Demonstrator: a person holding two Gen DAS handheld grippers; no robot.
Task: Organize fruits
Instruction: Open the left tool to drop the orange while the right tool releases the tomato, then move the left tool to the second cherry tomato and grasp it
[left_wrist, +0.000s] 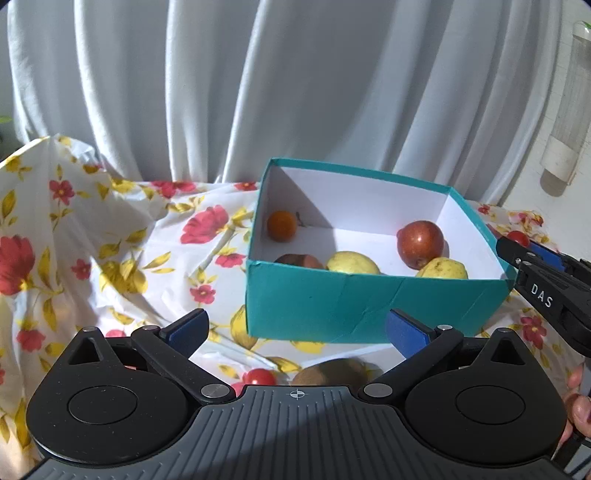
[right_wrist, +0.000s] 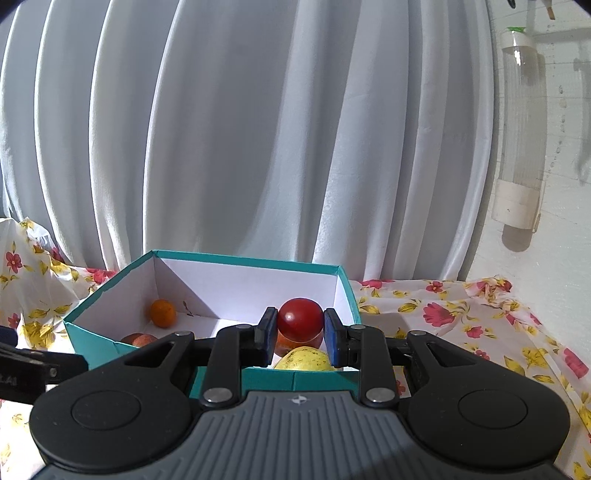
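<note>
A teal box (left_wrist: 369, 306) with white inner walls stands on the flowered cloth. In it lie a small orange fruit (left_wrist: 282, 226), a dark red fruit (left_wrist: 420, 243), two yellow fruits (left_wrist: 352, 263) and a reddish fruit half hidden by the front wall. My left gripper (left_wrist: 297, 330) stands wide open in front of the box with nothing between its fingers. Under it on the cloth lie a small red tomato (left_wrist: 259, 376) and a brown kiwi (left_wrist: 332, 373). My right gripper (right_wrist: 300, 326) is shut on another red tomato (right_wrist: 300, 319), level with the near right rim of the box (right_wrist: 92, 332).
A white curtain (right_wrist: 258, 147) hangs close behind the box. The flowered cloth (left_wrist: 110, 240) is rumpled and rises at the left. A clear bottle (right_wrist: 522, 129) hangs on the wall at the right. A person's fingers (left_wrist: 578, 398) show at the right edge.
</note>
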